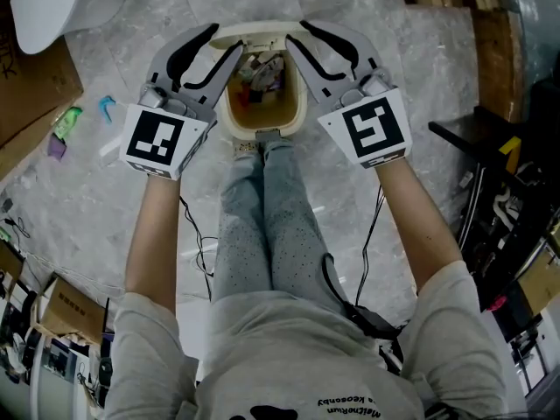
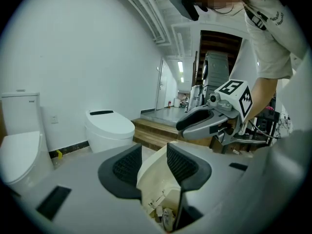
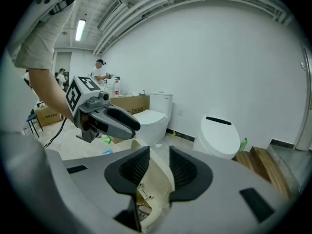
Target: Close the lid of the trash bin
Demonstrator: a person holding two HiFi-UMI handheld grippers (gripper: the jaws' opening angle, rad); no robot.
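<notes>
Head view: left gripper [image 1: 224, 38] & right gripper [image 1: 297, 33] jaws spread, raised lid [image 1: 254, 31] between pads, unpinched; trash bin [image 1: 226, 116] holds rubbish [image 1: 262, 81], shoe [image 1: 248, 147] at near rim, toilet [image 1: 52, 3] far left.

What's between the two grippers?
The cream plastic trash bin, open, rubbish inside, sits between left gripper and right gripper; its raised lid lies between their tips. Head view shows it.

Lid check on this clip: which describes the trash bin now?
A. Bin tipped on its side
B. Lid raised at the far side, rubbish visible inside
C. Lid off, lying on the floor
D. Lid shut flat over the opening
B: in the head view the lid stands up behind the open trash bin, and rubbish shows inside.
</notes>
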